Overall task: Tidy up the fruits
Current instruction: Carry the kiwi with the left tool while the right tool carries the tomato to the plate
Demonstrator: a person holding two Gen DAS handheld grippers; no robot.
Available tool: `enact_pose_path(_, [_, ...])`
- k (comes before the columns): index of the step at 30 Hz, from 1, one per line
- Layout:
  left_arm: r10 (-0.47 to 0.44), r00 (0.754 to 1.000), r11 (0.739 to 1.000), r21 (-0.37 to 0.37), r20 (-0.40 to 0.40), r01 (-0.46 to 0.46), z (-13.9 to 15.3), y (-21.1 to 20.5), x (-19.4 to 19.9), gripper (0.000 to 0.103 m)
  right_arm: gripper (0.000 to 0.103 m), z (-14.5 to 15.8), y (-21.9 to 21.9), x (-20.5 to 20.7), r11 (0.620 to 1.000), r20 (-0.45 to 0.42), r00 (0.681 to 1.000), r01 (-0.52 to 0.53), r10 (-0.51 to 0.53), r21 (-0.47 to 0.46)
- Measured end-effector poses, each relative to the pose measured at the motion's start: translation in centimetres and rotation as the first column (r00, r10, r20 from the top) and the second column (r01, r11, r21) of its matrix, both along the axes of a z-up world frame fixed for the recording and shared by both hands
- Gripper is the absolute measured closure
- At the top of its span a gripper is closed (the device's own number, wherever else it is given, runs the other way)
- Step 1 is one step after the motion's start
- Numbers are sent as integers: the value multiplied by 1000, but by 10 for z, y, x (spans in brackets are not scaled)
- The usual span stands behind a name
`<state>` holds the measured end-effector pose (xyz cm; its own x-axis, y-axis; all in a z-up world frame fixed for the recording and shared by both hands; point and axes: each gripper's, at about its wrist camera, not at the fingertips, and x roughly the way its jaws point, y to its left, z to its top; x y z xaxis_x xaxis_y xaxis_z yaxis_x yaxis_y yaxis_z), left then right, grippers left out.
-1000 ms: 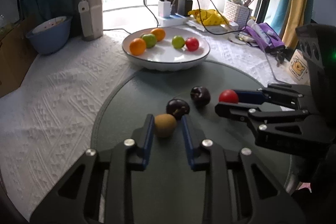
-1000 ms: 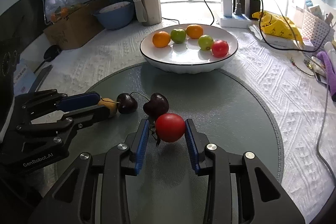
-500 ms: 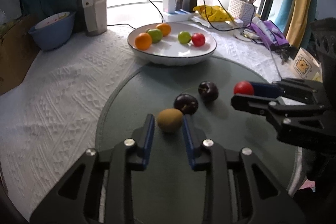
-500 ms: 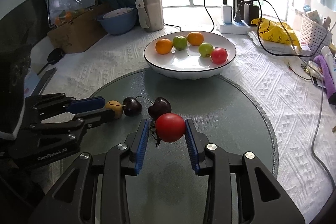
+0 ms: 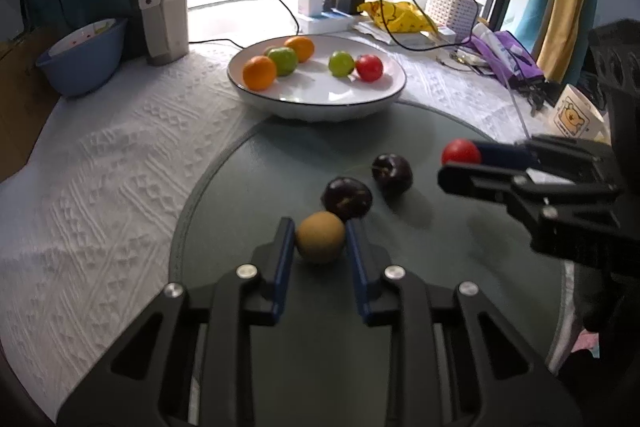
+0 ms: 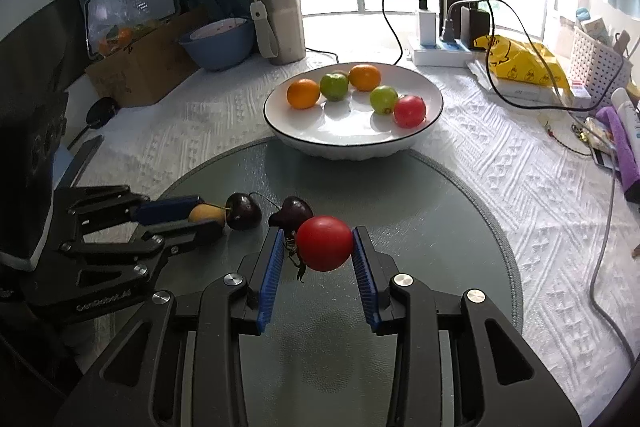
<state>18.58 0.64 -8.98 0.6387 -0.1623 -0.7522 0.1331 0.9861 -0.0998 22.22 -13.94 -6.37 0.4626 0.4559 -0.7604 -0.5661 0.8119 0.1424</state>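
While both grippers hang over the round glass mat [image 6: 420,227], each has a fruit between its blue pads. The left gripper [image 5: 320,241] is clamped on a brown kiwi-like fruit [image 5: 320,242], both pads pressing its sides, near the mat's front edge. The right gripper [image 6: 322,247] is closed around a red tomato [image 6: 325,242], whose green stem points toward the left pad; in the left wrist view this same tomato shows at the tip of the right gripper, toward the mat's right edge.

Two dark plums lie on the mat between the grippers: one plum [image 5: 347,198] sits just behind the brown fruit and seems to touch it, the other plum [image 5: 392,174] is just beside the first, nearer the tomato.

At the mat's far edge stands a white bowl [image 6: 352,143], resting partly on the mat and partly on the white textured tablecloth [image 6: 520,179]. It holds two oranges [image 6: 303,93], two green fruits [image 6: 334,86] and a second red tomato [image 6: 409,111], this last near the bowl's right rim.

Toward the table's far left corner are a blue bowl [image 6: 218,45] and a steel tumbler [image 6: 280,19].
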Motion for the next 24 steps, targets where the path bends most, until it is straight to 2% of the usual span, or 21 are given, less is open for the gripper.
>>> enact_pose_path(7, [-6,999,1000,-2,32,6,16,-3,-18,76,66,11,1,-5,1000,27,1000,-11,11,2])
enact_pose_path(13, [-3,997,1000,-4,83,3,40,-3,-27,76,66,23,-3,-8,1000,53,999,-9,8,9])
enact_pose_path(24, [20,984,1000,12,179,-22,81,3,-13,76,66,54,-12,6,1000,107,994,-5,4,10])
